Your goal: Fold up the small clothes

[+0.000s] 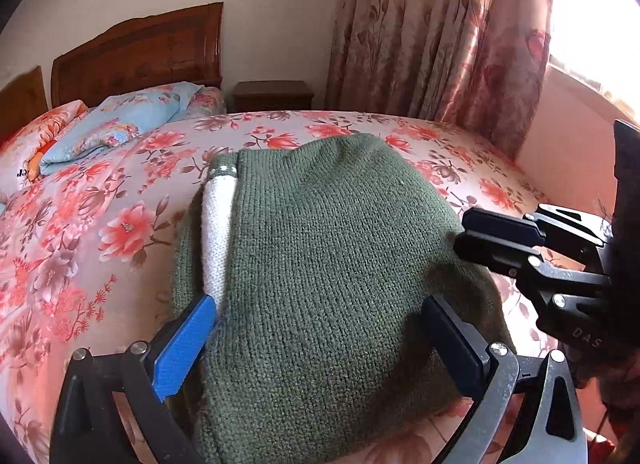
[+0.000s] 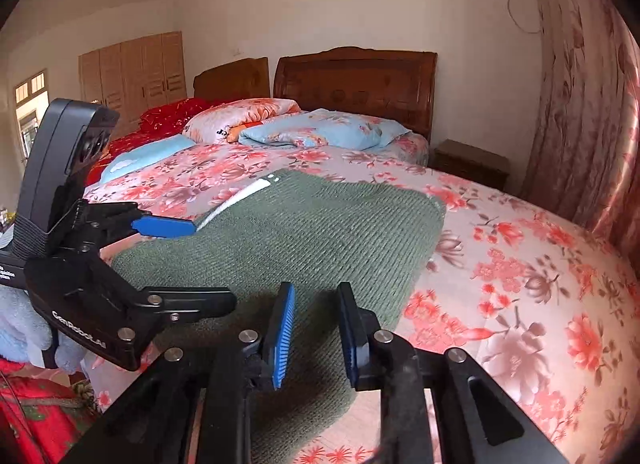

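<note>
The green sweater (image 1: 340, 264) lies near the foot edge of the bed (image 1: 100, 224), already folded into a compact block with a white strip showing along one side. Both hand-held grippers grip nothing: the left (image 1: 320, 340) spread wide over it, the right (image 2: 316, 336) narrowly parted. Little seems left besides tidying.
</note>
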A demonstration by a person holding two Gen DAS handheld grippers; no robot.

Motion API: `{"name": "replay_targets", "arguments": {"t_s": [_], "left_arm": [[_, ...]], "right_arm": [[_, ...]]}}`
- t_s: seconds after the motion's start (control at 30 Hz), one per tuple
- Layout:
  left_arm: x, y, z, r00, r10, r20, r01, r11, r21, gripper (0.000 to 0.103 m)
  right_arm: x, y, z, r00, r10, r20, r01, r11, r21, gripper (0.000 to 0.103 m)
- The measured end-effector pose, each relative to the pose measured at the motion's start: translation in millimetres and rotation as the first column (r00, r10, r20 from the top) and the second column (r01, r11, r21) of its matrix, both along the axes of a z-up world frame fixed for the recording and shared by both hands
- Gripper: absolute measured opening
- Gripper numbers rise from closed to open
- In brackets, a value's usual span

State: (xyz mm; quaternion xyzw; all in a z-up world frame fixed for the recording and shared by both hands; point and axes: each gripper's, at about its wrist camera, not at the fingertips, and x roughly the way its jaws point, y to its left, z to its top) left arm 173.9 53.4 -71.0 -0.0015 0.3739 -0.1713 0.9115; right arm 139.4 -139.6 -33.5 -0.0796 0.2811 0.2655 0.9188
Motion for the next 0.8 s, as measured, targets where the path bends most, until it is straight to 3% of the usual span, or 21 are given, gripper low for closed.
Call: {"name": "replay_targets", "arguments": {"t_s": [0.1,0.2,0.27,0.33,0.43,0.53,0.6,0.7,0.8], "left_arm": [[3.1,1.9,22.6,0.997,0.024,0.067,-0.025,1.000,0.016,0.103],[14.2,-3.8,32.1,0.997,0.011,0.077,-0.013,1.000,0.023,0.103],[28.4,-12.2,20.9,0.999,0.011,0.030,-0.013,0.997,0.080,0.103],[44.3,-18.0,0.4,0.998,0.030,-0.063,-0.020,0.989,0.150,0.103],[46.5,-10.9,-3.5,0.996,0.044,-0.081,-0.036,0.995,0.096,0.103],[46.7,-11.6,-0.3,0.996,0.059,-0.063,-0.052,0.992,0.114,0.103],[47.5,-12.2,-4.1,0.995,0.063,-0.077,-0.053,0.991,0.125,0.103],[47.4,-9.6,-6.8,0.995,0.068,-0.080,-0.058,0.991,0.118,0.103],[47.6,-7.9,-7.1,0.994,0.063,-0.084,-0.053,0.992,0.115,0.103]], "right_arm": [[11.5,-6.4,18.6,0.998,-0.025,0.056,0.024,1.000,0.012,0.021],[37.1,-10.5,21.3,0.999,-0.040,0.037,0.038,0.997,0.063,0.021],[57.1,-4.2,2.3,0.998,-0.005,-0.064,0.008,0.999,0.042,0.021],[57.5,-1.2,-7.1,1.000,0.007,-0.031,-0.007,1.000,0.016,0.021],[57.4,-3.9,2.5,1.000,0.004,-0.025,-0.004,1.000,0.016,0.021],[69.1,-9.7,14.5,0.999,-0.037,0.015,0.036,0.999,0.017,0.021],[90.8,-15.0,13.8,0.998,-0.052,-0.022,0.053,0.997,0.054,0.021],[127.1,-13.1,-12.0,0.990,-0.056,-0.133,0.060,0.998,0.024,0.021],[140.7,-21.7,-19.9,0.983,-0.065,-0.174,0.084,0.991,0.100,0.021]]}}
